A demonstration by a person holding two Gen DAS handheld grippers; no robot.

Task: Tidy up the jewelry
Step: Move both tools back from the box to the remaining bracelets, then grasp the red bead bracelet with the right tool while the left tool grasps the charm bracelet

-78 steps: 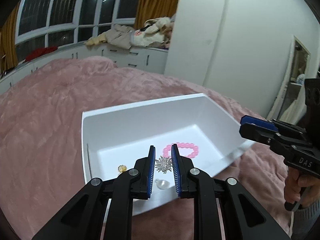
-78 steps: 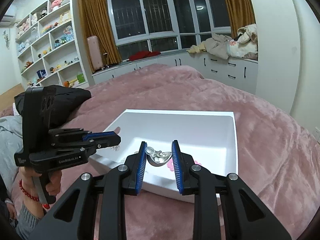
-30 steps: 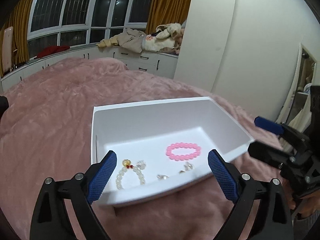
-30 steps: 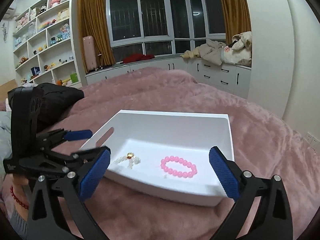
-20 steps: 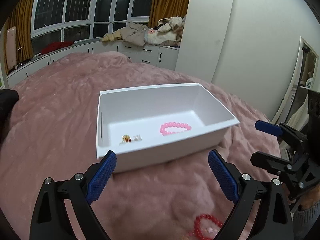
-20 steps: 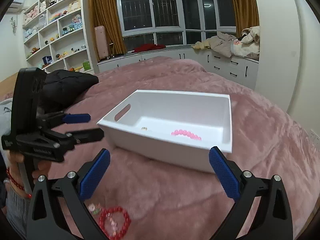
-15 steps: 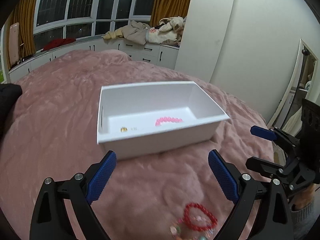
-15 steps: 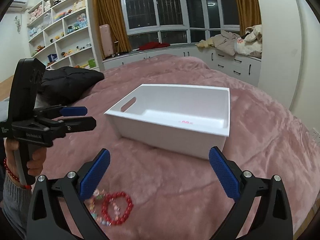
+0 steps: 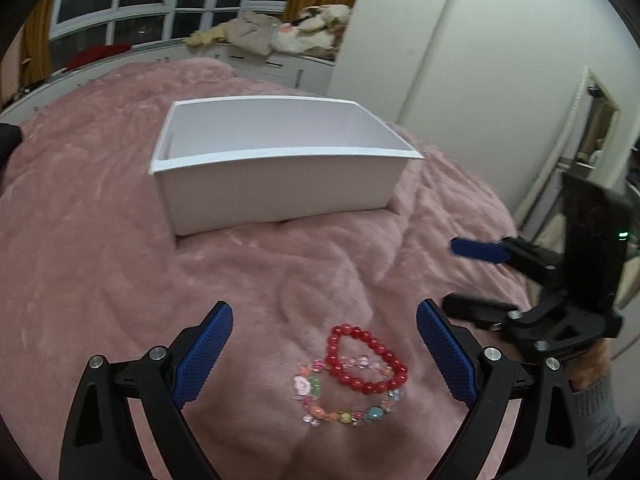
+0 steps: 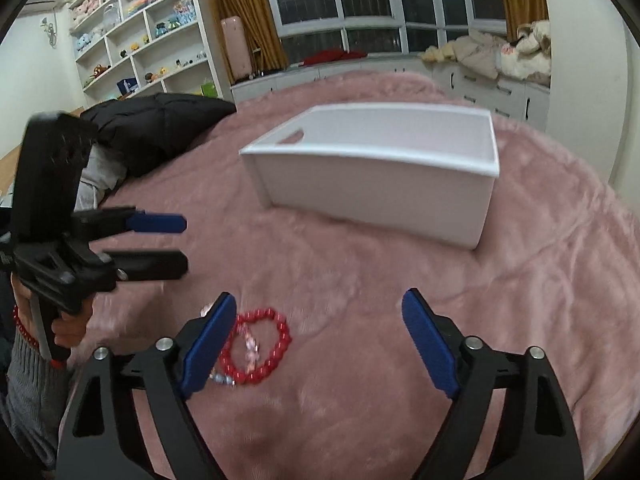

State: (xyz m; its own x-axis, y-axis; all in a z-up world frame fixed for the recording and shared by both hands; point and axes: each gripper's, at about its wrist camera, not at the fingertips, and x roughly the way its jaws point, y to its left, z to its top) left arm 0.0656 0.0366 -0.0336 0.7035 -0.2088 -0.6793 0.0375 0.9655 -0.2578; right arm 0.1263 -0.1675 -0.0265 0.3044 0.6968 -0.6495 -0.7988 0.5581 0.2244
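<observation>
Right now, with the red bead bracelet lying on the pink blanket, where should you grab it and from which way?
Probably from above, pinching the far arc of the red bead bracelet across one run of beads. It lies flat on the pink blanket, and its near arc overlaps the colourful bead bracelet, so the far arc is free. The left tool, open above it, looks best placed.

My left wrist cam sits low over the pink blanket [image 9: 100,240], angled down & fwd twd the white box [image 9: 280,184]. My right wrist cam looks likewise from its right. Both share box, red bracelet [image 9: 366,358], & each other's gripper.
</observation>
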